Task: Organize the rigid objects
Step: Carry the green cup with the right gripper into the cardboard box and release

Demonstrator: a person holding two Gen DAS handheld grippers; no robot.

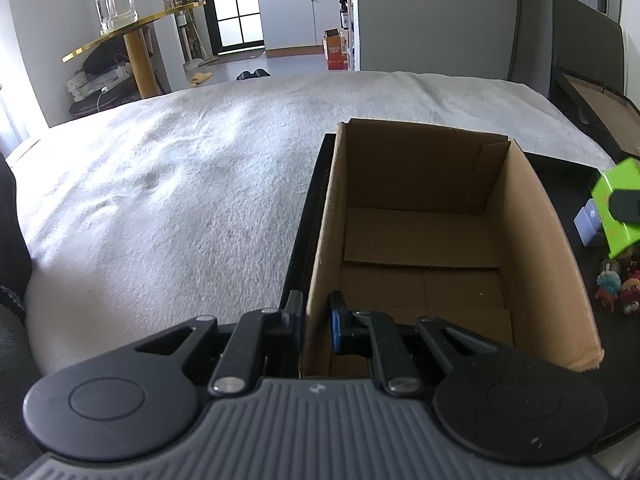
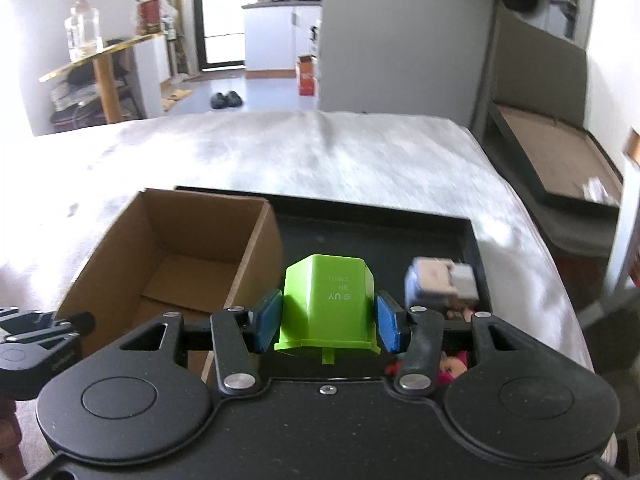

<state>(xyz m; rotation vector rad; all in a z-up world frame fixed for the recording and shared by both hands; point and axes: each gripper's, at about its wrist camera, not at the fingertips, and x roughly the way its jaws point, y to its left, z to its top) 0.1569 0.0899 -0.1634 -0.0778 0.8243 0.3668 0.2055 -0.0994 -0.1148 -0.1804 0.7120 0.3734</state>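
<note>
An open, empty cardboard box (image 1: 420, 240) stands on a black tray (image 1: 308, 208) on the white bed. My left gripper (image 1: 316, 320) is shut on the box's near left wall, one finger outside and one inside. My right gripper (image 2: 328, 320) is shut on an upside-down green plastic cup (image 2: 328, 300), held above the tray just right of the box (image 2: 172, 256). The green cup also shows at the right edge of the left wrist view (image 1: 620, 208). The left gripper shows at the left edge of the right wrist view (image 2: 44, 332).
On the tray to the right of the box lie a pale blue-white block (image 2: 440, 280) and small colourful toy figures (image 1: 616, 288). A dark bench (image 2: 560, 160) stands right of the bed. A gold side table (image 1: 132, 32) with jars stands at the far left.
</note>
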